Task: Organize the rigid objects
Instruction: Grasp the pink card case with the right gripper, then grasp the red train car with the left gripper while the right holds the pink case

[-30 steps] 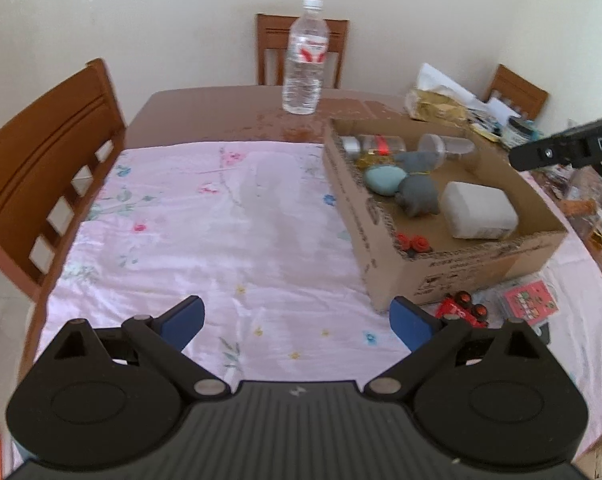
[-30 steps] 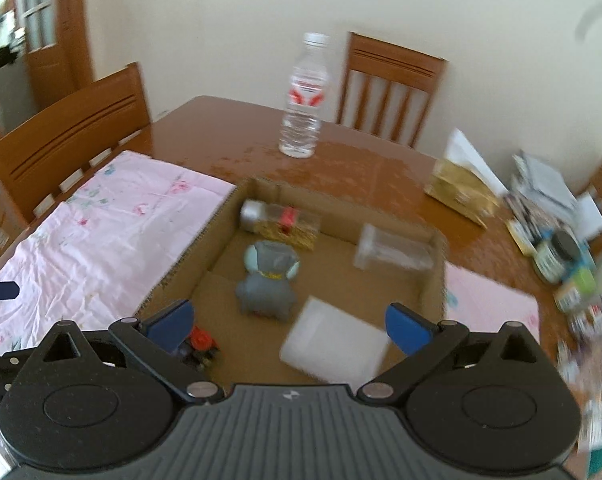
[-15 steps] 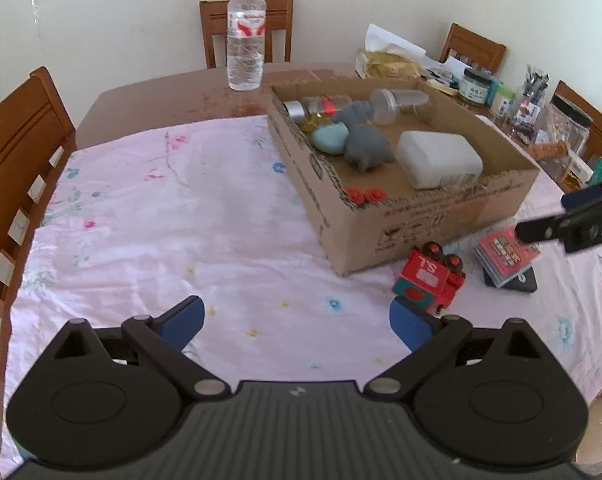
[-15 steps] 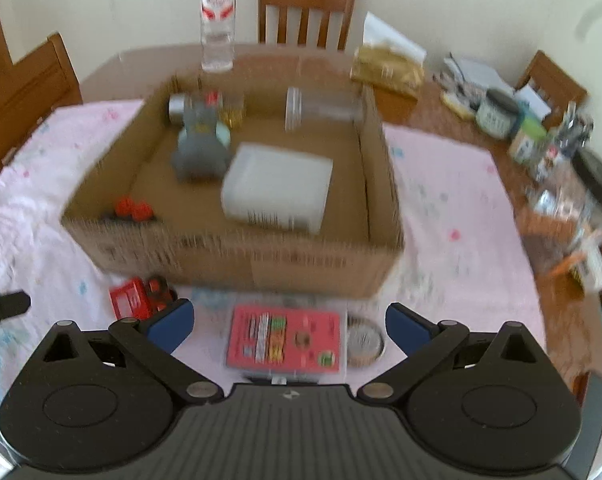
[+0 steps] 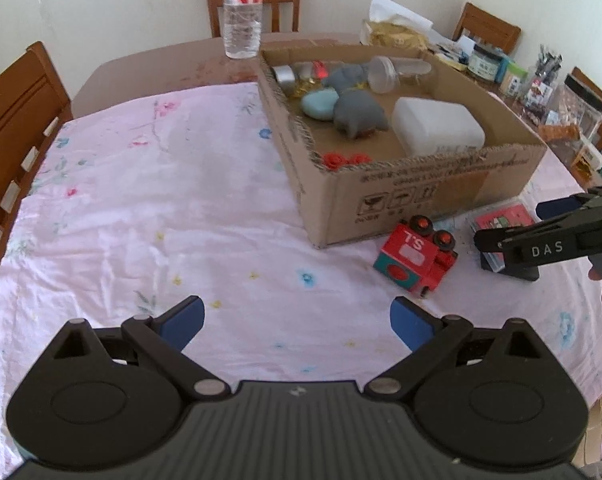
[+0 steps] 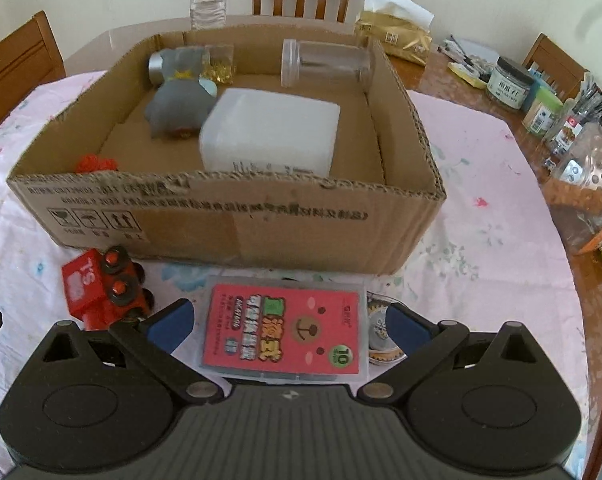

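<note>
Right wrist view: right gripper (image 6: pixel 287 322) is hanging wide over the pink card pack (image 6: pixel 283 332); left gripper (image 5: pixel 297 322) is gaping, empty.

Left wrist view looks from well back across the tabletop (image 5: pixel 141 200); right wrist view sits close above a pink card box (image 6: pixel 285 330). Both share the cardboard box (image 5: pixel 421 196) ahead of their fingers.

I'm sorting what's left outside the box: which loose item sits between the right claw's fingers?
The pink card pack, flat on the cloth between the open right claw. The red toy train lies off to its left.
</note>
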A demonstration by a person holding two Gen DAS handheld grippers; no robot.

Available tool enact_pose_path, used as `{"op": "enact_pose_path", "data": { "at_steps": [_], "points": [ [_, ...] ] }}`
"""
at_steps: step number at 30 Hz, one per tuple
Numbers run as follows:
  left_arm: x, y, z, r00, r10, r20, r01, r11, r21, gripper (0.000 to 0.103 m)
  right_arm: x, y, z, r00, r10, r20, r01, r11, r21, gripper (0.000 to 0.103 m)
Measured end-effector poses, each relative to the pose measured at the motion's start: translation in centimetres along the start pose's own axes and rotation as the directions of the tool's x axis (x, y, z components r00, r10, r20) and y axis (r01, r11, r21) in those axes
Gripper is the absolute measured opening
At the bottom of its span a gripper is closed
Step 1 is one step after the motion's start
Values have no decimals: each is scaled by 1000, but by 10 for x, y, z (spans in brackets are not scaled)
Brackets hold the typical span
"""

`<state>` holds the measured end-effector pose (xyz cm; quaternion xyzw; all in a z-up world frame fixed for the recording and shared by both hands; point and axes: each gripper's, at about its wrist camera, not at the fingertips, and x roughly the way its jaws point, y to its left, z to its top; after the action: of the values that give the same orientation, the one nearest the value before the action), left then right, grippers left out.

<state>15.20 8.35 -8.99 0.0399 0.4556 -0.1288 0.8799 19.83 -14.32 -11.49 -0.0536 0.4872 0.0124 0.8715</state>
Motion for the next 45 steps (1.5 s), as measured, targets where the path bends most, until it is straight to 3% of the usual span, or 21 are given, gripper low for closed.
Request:
{"op": "enact_pose_path", "data": {
  "at_steps": [9,13,20,23,27,34,38,45],
  "points": [
    [26,-41,13,994,-103,-30,106,987,119,99,2,-15,-4,999,43,8,-43,998,-54,103],
    [37,-57,18,987,-156,-41,161,969,186,99,3,-19,-5,998,63,15,-61,995,-83,103],
    [50,-76,19,981,-186,-61,196,931,309,98,4,-24,-5,996,93,8,-91,985,-149,103],
    [47,-80,20,974,-221,-56,227,910,348,93,4,-24,-4,995,100,5,-98,983,-157,103],
    [48,-83,21,981,-192,-37,191,903,385,79,5,-25,-4,994,107,7,-105,981,-163,103],
    [50,-77,22,985,-169,-16,163,912,376,50,5,-25,-4,994,113,6,-110,980,-166,103],
    [43,-72,16,990,-139,-17,137,935,328,50,5,-25,-5,994,110,9,-107,981,-164,103],
    [27,-42,-1,998,-53,-32,57,991,123,50,4,-20,-5,996,88,8,-86,987,-138,103]
  ]
}}
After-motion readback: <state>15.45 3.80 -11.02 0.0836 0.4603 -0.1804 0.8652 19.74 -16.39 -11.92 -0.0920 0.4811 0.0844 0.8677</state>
